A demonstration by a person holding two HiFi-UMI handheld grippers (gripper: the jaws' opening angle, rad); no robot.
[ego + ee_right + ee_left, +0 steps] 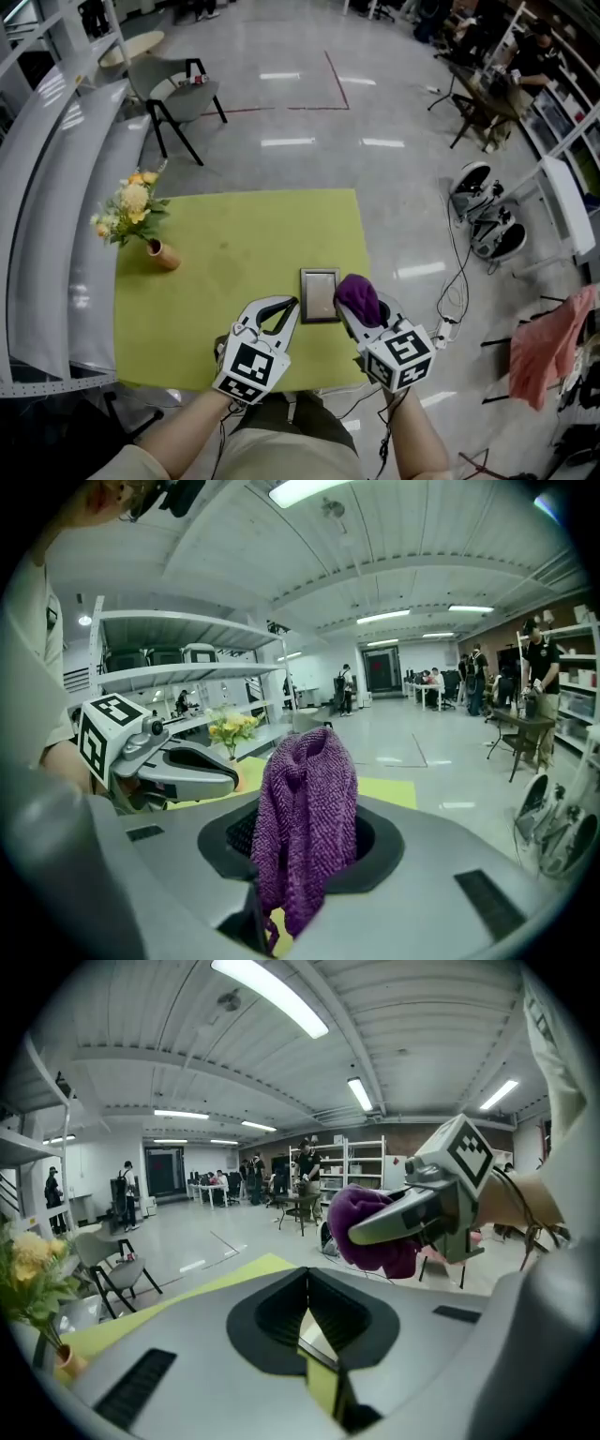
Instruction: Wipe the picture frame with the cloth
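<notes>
A small grey picture frame [319, 292] lies flat on the green table [234, 244] near its front right corner. My right gripper [353, 306] is shut on a bunched purple cloth [358, 296], which rests on the frame's right edge. In the right gripper view the cloth [305, 827] hangs out from between the jaws. My left gripper [292, 305] is shut with nothing in it, its tips at the frame's left edge. In the left gripper view a bit of the frame [314, 1335] shows below the closed jaws, with the cloth [370, 1232] just beyond.
A vase of yellow flowers [141, 214] stands at the table's left edge. Grey shelving [47, 216] runs along the left. A chair [178, 94] stands beyond the table. Cables and a wheeled device [487, 216] lie on the floor at the right.
</notes>
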